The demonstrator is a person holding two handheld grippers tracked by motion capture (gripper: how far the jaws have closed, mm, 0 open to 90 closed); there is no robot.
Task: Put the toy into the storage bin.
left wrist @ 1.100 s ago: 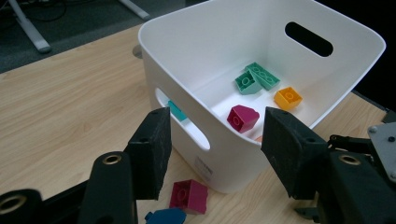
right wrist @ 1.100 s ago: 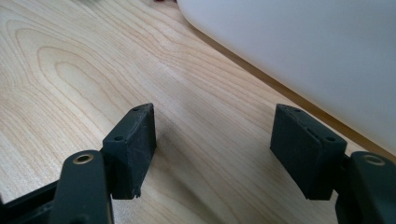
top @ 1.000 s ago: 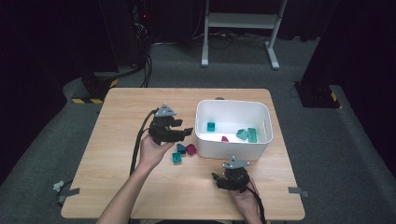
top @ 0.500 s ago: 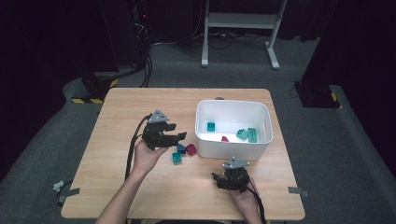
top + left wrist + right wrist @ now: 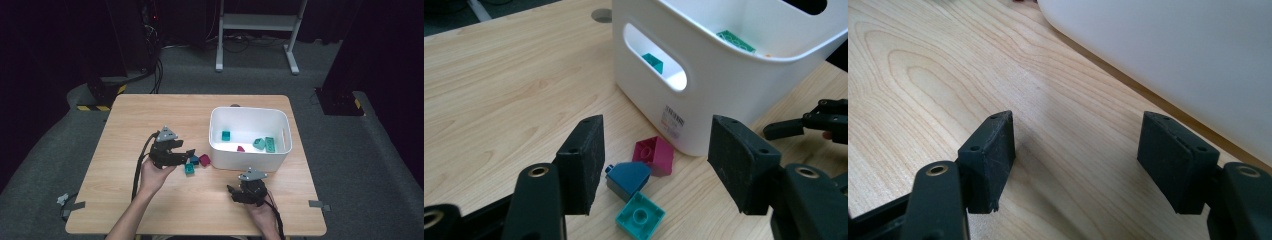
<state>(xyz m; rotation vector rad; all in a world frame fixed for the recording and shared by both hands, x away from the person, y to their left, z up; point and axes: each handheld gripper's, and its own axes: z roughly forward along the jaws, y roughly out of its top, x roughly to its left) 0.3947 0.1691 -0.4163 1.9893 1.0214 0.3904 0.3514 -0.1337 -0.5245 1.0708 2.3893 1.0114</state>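
Bricks (image 5: 640, 175) lie between the released left tool's (image 5: 651, 162) opening jaws, teal one half cut off.

We are looking at a lab or recording studio, not a home. A lone wooden table (image 5: 150, 115) is standing on grey carpet (image 5: 360, 165), with black curtains (image 5: 50, 45) hanging all around. Cables (image 5: 157, 75) are running off across the floor, hazard-striped tape (image 5: 95, 107) is marking a stand's foot, and a white metal frame (image 5: 257, 30) is standing behind.
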